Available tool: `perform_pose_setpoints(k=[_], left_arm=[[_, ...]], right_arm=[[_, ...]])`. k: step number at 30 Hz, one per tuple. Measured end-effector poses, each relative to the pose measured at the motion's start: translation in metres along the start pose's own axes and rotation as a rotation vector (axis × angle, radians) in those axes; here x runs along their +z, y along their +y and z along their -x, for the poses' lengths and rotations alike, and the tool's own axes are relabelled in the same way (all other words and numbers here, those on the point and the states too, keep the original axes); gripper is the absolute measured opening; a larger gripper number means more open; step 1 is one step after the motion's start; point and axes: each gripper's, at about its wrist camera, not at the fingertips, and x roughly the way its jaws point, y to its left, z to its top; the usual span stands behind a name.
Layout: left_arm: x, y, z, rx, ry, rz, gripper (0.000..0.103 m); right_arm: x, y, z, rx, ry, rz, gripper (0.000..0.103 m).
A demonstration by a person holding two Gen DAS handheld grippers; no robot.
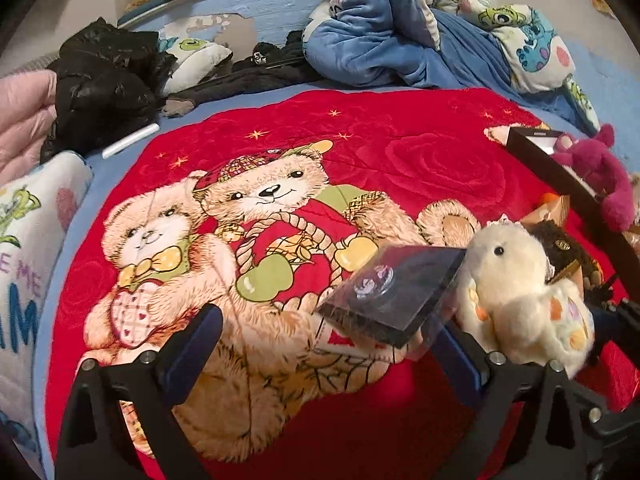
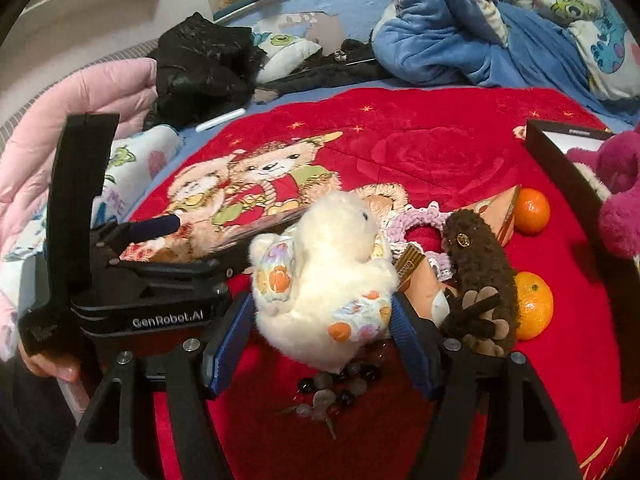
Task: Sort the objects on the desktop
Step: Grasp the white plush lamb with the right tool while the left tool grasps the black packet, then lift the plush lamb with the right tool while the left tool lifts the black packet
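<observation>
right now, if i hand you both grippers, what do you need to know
Left gripper: open, flat dark case between its fingers, not gripped.
Right gripper: shut on the white plush.
Loose on the red blanket: brown plush, far orange, near orange, beads.
Done: nothing clearly sorted yet.
Left: place the white plush, then the case and the rest.

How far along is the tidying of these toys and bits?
Early. Only a pink plush sits by the black box. The right gripper grips the white plush; the left gripper is open around a clear case. Two oranges, the brown plush and beads lie loose on the blanket.
</observation>
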Motion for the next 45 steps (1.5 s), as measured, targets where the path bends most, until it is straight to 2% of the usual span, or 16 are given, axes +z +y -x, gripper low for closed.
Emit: perform_pose_setpoints(k=[2,4,5,7,9,13,20,24,29,33,36,37,40,42,45], left_arm=[[0.001,0.004,-0.005,-0.029,0.012,0.026,0.084],[0.000,0.006,-0.012,-0.042,0.041,0.043,0.061],[-0.001,0.006,-0.018,-0.027,0.064,0.047,0.055],[-0.001,0.006,-0.019,-0.014,0.060,0.053,0.039],[-0.001,0.007,-0.015,-0.045,0.041,0.058,0.023],[-0.002,0.012,-0.013,-0.069,0.032,0.076,0.003],[-0.004,0.007,0.008,-0.080,-0.066,0.043,0.000],[-0.007,0.003,0.015,-0.100,-0.081,0.020,0.000],[-0.011,0.007,0.015,-0.150,-0.082,0.043,0.002],[-0.013,0.012,0.017,-0.178,-0.085,0.075,0.013],[-0.017,0.014,0.021,-0.203,-0.087,0.090,0.031],[-0.018,0.013,0.023,-0.206,-0.090,0.085,0.034],[-0.019,0.008,0.027,-0.200,-0.101,0.063,0.050],[-0.019,0.005,0.027,-0.187,-0.098,0.048,0.056],[-0.017,0.004,0.021,-0.198,-0.072,0.049,0.056]], right_arm=[[0.001,0.002,-0.002,-0.008,-0.006,0.008,0.068],[0.001,0.004,-0.005,-0.020,-0.007,0.023,0.068],[0.000,0.005,-0.006,-0.030,-0.007,0.029,0.066],[-0.001,0.006,-0.008,-0.044,-0.004,0.035,0.058],[-0.002,0.005,-0.009,-0.040,-0.007,0.028,0.053],[-0.001,-0.002,-0.006,-0.017,-0.020,-0.017,0.044],[-0.002,-0.004,-0.002,-0.012,-0.035,-0.039,0.040],[-0.002,-0.006,0.000,-0.004,-0.048,-0.057,0.039],[-0.003,-0.007,0.001,0.002,-0.051,-0.066,0.040],[-0.003,-0.007,0.001,0.005,-0.052,-0.070,0.040],[-0.003,-0.008,0.000,0.007,-0.051,-0.073,0.040],[-0.003,-0.008,0.000,0.008,-0.051,-0.073,0.040],[-0.003,-0.008,0.000,0.008,-0.051,-0.074,0.040],[-0.004,-0.009,0.000,0.010,-0.051,-0.076,0.040],[-0.004,-0.009,0.000,0.013,-0.051,-0.080,0.040]])
